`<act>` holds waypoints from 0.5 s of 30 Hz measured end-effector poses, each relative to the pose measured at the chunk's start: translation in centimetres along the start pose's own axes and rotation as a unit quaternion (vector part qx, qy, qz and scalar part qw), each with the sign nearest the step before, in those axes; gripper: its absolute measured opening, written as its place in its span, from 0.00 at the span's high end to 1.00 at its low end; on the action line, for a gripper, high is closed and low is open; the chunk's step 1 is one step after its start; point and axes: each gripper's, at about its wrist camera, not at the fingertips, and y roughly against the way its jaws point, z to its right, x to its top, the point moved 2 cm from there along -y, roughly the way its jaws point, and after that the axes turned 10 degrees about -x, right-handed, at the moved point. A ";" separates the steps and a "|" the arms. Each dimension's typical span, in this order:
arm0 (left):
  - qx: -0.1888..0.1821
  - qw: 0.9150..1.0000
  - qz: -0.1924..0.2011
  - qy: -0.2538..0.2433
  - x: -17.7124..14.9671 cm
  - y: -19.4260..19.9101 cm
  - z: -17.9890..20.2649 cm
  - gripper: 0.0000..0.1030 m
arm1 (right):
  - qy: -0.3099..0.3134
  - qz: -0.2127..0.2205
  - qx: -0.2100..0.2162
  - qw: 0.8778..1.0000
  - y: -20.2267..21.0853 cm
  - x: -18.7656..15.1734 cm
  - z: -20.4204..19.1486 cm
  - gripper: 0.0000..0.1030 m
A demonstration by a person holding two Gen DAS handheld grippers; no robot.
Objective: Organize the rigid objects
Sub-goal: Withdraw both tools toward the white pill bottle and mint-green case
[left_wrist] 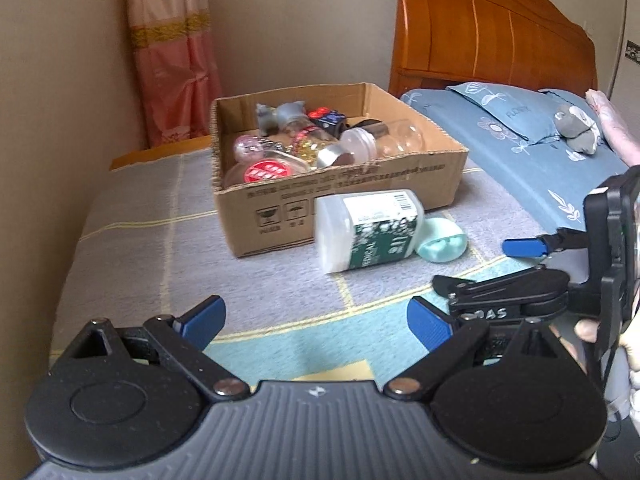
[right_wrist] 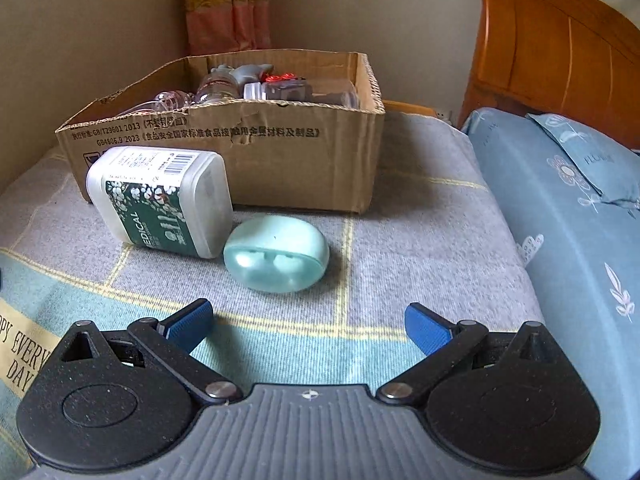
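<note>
A cardboard box [left_wrist: 420,184] [right_wrist: 300,160] on a grey checked blanket holds several jars, bottles and small toys. In front of it lies a white plastic container with a green label [left_wrist: 368,232] [right_wrist: 160,204] on its side. A mint green oval case [left_wrist: 442,244] [right_wrist: 276,258] lies next to it, touching or nearly so. My left gripper [left_wrist: 316,320] is open and empty, well short of the container. My right gripper [right_wrist: 308,324] is open and empty, just before the mint case; it shows in the left wrist view [left_wrist: 516,280] at the right.
A wall runs along the left. A bed with blue floral bedding [left_wrist: 520,152] [right_wrist: 560,220] and a wooden headboard [left_wrist: 492,32] lies to the right, with a grey stuffed toy [left_wrist: 576,128] on the pillow. A pink curtain [left_wrist: 172,52] hangs behind the box.
</note>
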 end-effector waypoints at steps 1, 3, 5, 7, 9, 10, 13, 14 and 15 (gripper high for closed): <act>-0.001 1.000 0.000 0.000 0.2 -0.3 0.2 0.06 | 0.001 0.002 0.003 1.000 -0.2 0.1 0.0 0.00; -0.002 1.000 0.001 0.001 0.7 -0.9 0.4 0.06 | 0.006 0.006 0.008 1.000 -0.6 0.6 -0.3 0.00; 0.001 1.000 0.003 0.004 1.2 -1.5 0.5 0.06 | 0.009 0.006 0.011 1.000 -1.1 1.1 -0.5 0.00; 0.005 1.000 0.007 0.008 1.9 -2.2 0.6 0.06 | 0.010 0.008 0.014 1.000 -1.6 1.5 -0.5 0.00; 0.005 1.000 0.009 0.014 2.4 -2.9 0.6 0.06 | 0.009 0.013 0.013 1.000 -2.0 1.9 -0.4 0.00; 0.003 1.000 0.009 0.019 2.7 -3.3 0.7 0.06 | 0.007 0.014 0.012 1.000 -2.2 2.0 -0.2 0.00; -0.001 1.000 0.005 0.030 3.3 -4.7 0.9 0.06 | 0.001 0.012 0.006 1.000 -2.6 2.2 0.6 0.00; -0.002 1.000 0.003 0.030 3.4 -5.1 0.9 0.06 | -0.001 0.010 0.003 1.000 -2.7 2.3 0.9 0.00; -0.002 1.000 0.002 0.030 3.4 -5.5 1.2 0.06 | -0.003 0.010 0.002 1.000 -2.8 2.3 1.2 0.00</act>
